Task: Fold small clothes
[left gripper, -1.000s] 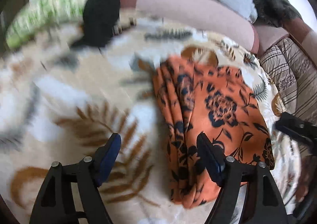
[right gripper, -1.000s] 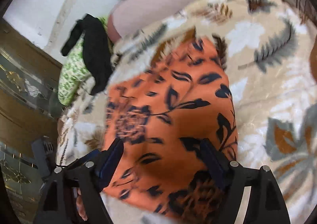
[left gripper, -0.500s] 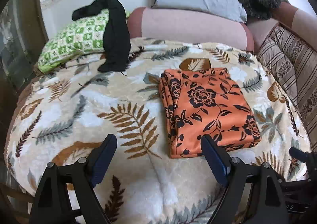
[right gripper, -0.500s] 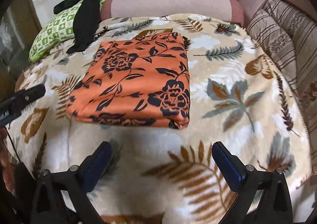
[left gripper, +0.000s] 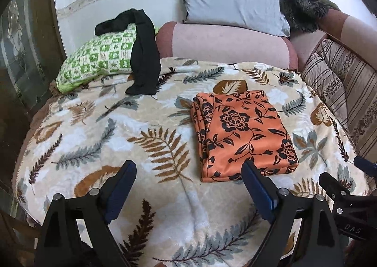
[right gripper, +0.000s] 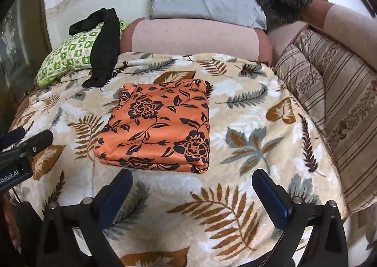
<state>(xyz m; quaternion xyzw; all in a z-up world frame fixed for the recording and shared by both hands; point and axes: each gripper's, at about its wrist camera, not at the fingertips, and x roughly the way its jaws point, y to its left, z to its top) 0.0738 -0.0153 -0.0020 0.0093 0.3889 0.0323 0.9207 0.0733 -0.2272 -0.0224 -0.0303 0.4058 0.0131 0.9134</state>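
An orange cloth with a black flower print [left gripper: 242, 135] lies folded into a flat rectangle on the leaf-patterned blanket [left gripper: 132, 130]; it also shows in the right wrist view [right gripper: 157, 127]. My left gripper [left gripper: 188, 186] is open and empty, held back from the cloth's near edge. My right gripper [right gripper: 193, 192] is open and empty, also short of the cloth. A black garment [left gripper: 141, 54] hangs over a green checked pillow [left gripper: 99, 59] at the far left.
A pink bolster [left gripper: 226, 43] and a grey pillow [left gripper: 233, 0] stand along the back wall. A striped brown cushion [right gripper: 329, 92] lines the right side. A dark cabinet [left gripper: 21, 54] stands at the left. The blanket's edge drops off near me.
Both grippers have pulled back and up from the folded orange cloth, which now lies further off. The cloth has stayed in place.
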